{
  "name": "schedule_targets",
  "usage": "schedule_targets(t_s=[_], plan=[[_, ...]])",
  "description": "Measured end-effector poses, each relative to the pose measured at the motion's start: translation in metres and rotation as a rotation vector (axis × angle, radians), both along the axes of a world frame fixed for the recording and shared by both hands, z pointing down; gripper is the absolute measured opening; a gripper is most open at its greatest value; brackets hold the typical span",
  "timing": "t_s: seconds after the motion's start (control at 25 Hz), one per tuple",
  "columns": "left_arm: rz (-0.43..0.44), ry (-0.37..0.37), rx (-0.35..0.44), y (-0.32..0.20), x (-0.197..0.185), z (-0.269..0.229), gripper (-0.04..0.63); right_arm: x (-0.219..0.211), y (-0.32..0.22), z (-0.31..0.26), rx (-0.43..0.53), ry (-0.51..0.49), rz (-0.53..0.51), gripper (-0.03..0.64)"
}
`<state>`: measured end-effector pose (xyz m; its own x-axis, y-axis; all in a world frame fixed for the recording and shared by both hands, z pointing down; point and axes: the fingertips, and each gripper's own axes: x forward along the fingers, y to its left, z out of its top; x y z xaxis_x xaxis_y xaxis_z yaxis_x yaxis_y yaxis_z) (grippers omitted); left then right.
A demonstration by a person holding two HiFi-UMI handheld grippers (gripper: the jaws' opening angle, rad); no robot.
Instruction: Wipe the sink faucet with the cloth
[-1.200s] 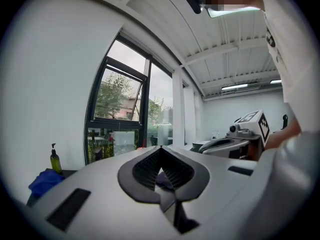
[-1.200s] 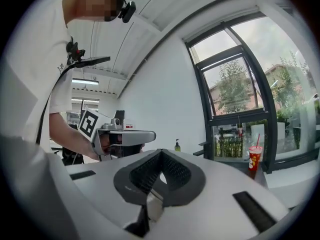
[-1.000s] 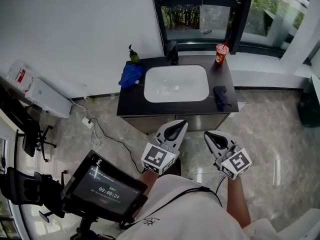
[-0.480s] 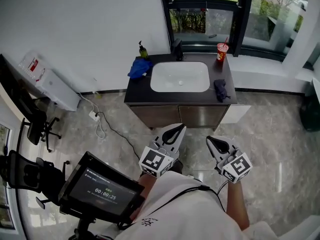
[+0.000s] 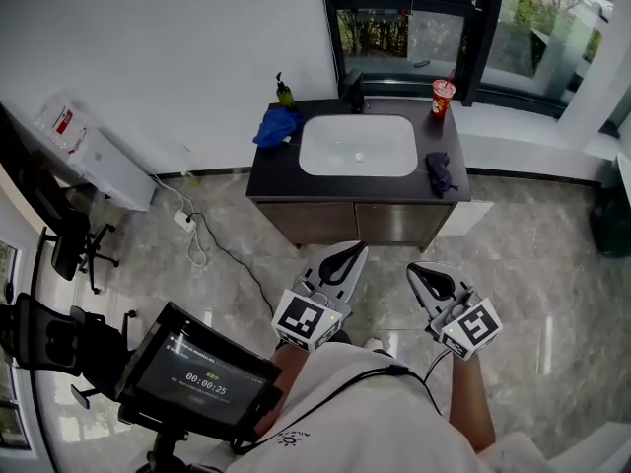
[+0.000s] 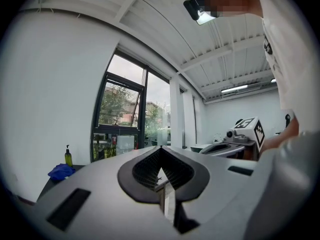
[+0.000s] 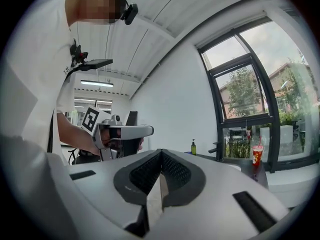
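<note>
none of the wiping is done, as far as the views show. you stand on the floor, well apart from the tabletop (image 5: 276, 172), and neither gripper carries a cloth. your left gripper (image 5: 347, 255) has its jaws together on nothing. your right gripper (image 5: 418, 272) is likewise closed and empty. all steps are left: approach the tabletop, pick up a cloth, bring it to the faucet, wipe.

count on the tabletop, left to right:
- one blue cloth (image 5: 277, 126), bunched just left of the sink.
- one soap bottle (image 5: 284, 90), just behind the blue cloth.
- one black faucet (image 5: 352, 89), at the back edge behind the sink, untouched.
- one white sink (image 5: 325, 161), set in the middle of the tabletop.
- one red cup (image 5: 443, 97) with a straw, at the back right corner.
- one dark cloth (image 5: 439, 173), lying just right of the sink.

that gives two cloths and two grippers. the task does not say which cloth to use. judged by position, the blue cloth suits your left gripper and the dark cloth your right gripper.
</note>
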<state>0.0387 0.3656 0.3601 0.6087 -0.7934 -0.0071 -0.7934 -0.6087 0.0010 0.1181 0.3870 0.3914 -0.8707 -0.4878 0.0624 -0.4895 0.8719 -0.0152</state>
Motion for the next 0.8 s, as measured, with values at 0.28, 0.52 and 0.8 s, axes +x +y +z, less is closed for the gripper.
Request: schedule_targets(t_s=[0.28, 0.52, 0.8], plan=[[-0.019, 0.003, 0.006, 0.002, -0.022, 0.003, 0.000, -0.017, 0.006, -0.016, 0.048, -0.014, -0.004, 0.002], [-0.046, 0.014, 0.012, -0.002, -0.064, -0.025, 0.000, -0.049, -0.001, -0.047, 0.061, -0.001, -0.010, 0.003], [-0.038, 0.017, 0.000, 0.012, -0.072, -0.025, 0.000, -0.054, 0.009, -0.047, 0.041, 0.007, 0.007, 0.003]])
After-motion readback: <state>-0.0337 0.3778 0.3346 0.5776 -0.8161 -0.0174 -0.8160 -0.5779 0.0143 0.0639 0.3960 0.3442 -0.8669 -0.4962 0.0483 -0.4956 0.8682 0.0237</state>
